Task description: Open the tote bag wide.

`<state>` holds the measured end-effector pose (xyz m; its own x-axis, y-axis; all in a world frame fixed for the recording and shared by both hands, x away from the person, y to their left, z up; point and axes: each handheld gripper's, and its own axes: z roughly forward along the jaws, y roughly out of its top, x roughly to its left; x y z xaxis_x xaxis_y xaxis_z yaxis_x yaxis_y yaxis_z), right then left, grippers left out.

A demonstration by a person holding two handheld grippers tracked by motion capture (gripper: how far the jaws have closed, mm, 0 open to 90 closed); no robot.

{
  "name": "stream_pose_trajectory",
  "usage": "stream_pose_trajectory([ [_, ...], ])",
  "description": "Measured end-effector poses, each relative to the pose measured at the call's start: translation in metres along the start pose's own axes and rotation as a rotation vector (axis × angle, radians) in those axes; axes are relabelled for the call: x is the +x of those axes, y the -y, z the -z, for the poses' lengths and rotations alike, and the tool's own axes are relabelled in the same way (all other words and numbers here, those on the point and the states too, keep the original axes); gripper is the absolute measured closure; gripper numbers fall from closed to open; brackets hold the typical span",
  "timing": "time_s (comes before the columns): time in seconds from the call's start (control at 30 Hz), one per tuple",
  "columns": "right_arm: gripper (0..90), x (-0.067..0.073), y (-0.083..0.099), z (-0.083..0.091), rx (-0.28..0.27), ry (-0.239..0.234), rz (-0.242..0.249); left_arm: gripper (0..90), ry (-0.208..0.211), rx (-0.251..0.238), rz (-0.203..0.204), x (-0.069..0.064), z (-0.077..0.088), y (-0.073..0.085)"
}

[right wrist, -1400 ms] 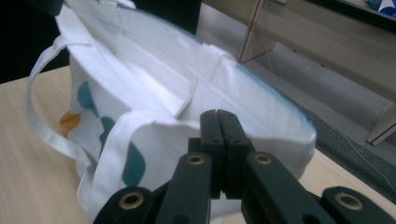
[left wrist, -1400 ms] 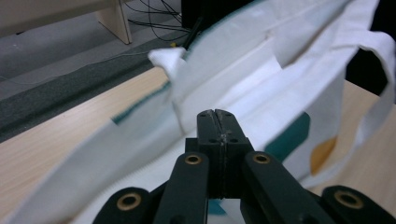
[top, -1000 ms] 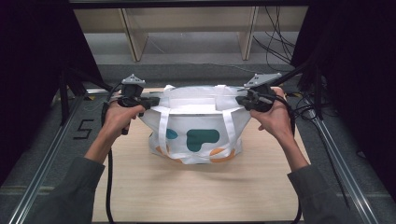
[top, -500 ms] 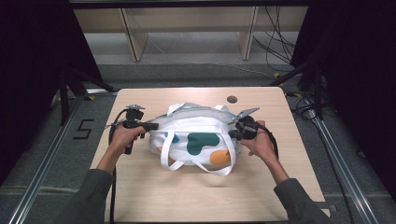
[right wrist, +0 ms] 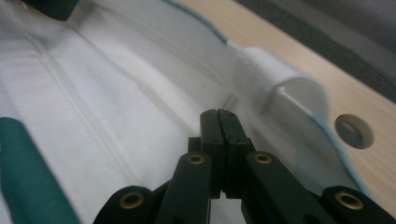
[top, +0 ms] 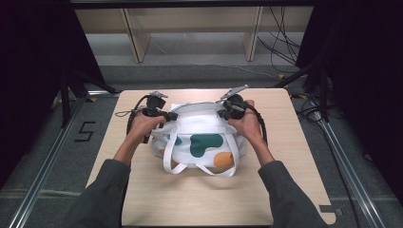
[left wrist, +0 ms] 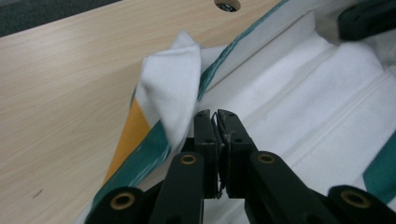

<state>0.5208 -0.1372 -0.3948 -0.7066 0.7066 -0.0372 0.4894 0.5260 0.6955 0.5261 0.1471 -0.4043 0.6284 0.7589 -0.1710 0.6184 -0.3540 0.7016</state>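
The bag (top: 202,142) has come down flat onto the counter (top: 294,156), both grippers' fingers clenched on its rim, likely for folding.

Both forearms enter from the bottom of the high view and converge toward the table centre. The left hand (top: 140,124) holds the left gripper (top: 167,116), jaws pressed together. The right hand (top: 245,124) holds the right gripper (top: 222,113), jaws likewise closed.

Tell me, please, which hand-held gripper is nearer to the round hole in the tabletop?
Right. The right hand-held gripper sits at the bag's far right corner, close beside the hole; the left hand-held gripper is at the opposite corner, across the bag from it.
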Motion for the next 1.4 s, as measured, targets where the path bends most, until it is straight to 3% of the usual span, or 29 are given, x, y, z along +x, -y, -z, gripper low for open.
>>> stream_pose_trajectory([
  [0.07,90.0,0.000,0.001,-0.010,0.053,-0.046,-0.011,86.7,-0.012,0.018,0.003,0.000,-0.009,-0.002],
  [0.13,90.0,0.003,0.007,-0.008,0.046,-0.069,-0.009,87.5,0.001,0.036,0.022,0.003,-0.018,-0.003],
  [0.2,90.0,0.004,0.016,0.005,0.077,-0.160,0.004,88.3,0.007,0.044,0.035,0.005,-0.022,-0.002],
  [0.23,90.0,0.007,0.021,0.007,0.085,-0.187,-0.016,88.4,0.009,0.041,0.045,0.007,-0.024,-0.002],
  [0.27,90.0,0.010,0.029,0.011,0.133,-0.213,0.022,89.0,0.018,0.042,0.054,0.007,-0.025,-0.002],
  [0.4,90.0,0.027,0.054,0.024,0.129,-0.302,0.036,89.1,0.012,0.043,0.061,0.008,-0.026,-0.001],
  [0.43,90.0,0.033,0.062,0.020,0.149,-0.328,0.090,89.2,0.010,0.049,0.065,0.008,-0.027,-0.001],
  [0.47,90.0,0.045,0.075,0.013,0.206,-0.321,0.112,89.2,0.006,0.056,0.060,0.007,-0.028,-0.001],
  [0.5,90.0,0.053,0.083,0.009,0.223,-0.301,0.128,89.1,0.001,0.061,0.052,0.006,-0.029,0.000],
  [0.53,90.0,0.057,0.086,0.010,0.235,-0.294,0.106,89.1,-0.021,0.061,0.032,0.002,-0.029,0.000],
  [0.63,90.0,0.059,0.085,0.018,0.191,-0.276,0.129,88.1,-0.016,0.055,-0.001,-0.004,-0.026,0.001],
  [0.67,90.0,0.056,0.081,0.022,0.151,-0.262,0.133,87.7,-0.005,0.028,-0.004,-0.008,-0.022,0.003],
  [0.7,90.0,0.054,0.076,0.027,0.087,-0.259,0.086,87.5,0.010,0.026,-0.011,-0.011,-0.020,0.004],
  [0.8,90.0,0.045,0.057,0.039,-0.067,-0.229,0.097,86.9,0.051,-0.009,-0.044,-0.022,-0.011,0.011],
  [0.87,90.0,0.043,0.045,0.038,-0.095,-0.200,0.102,86.2,0.073,0.001,-0.076,-0.031,-0.008,0.019],
  [0.93,90.0,0.044,0.033,0.026,-0.082,-0.172,0.110,85.9,0.095,0.028,-0.105,-0.040,-0.008,0.027],
  [1.0,90.0,0.046,0.023,0.012,-0.015,-0.146,0.128,85.6,0.130,0.046,-0.107,-0.047,-0.008,0.035],
  [1.07,90.0,0.046,0.015,-0.003,0.007,-0.124,0.172,86.4,0.173,0.070,-0.119,-0.052,-0.008,0.046],
  [1.1,90.0,0.047,0.010,-0.013,0.024,-0.077,0.204,87.2,0.187,0.072,-0.130,-0.054,-0.008,0.051],
  [1.17,90.0,0.044,0.004,-0.029,0.050,-0.013,0.199,87.8,0.198,0.098,-0.159,-0.056,-0.006,0.064],
  [1.27,90.0,0.033,-0.008,-0.049,0.083,0.063,0.156,89.2,0.226,0.084,-0.110,-0.057,-0.008,0.085],
  [1.33,90.0,0.021,-0.015,-0.058,0.108,0.085,0.097,89.3,0.241,0.074,-0.106,-0.058,-0.010,0.099],
  [1.4,90.0,0.009,-0.017,-0.066,0.142,0.126,0.070,89.4,0.241,0.064,-0.100,-0.061,-0.010,0.106],
])
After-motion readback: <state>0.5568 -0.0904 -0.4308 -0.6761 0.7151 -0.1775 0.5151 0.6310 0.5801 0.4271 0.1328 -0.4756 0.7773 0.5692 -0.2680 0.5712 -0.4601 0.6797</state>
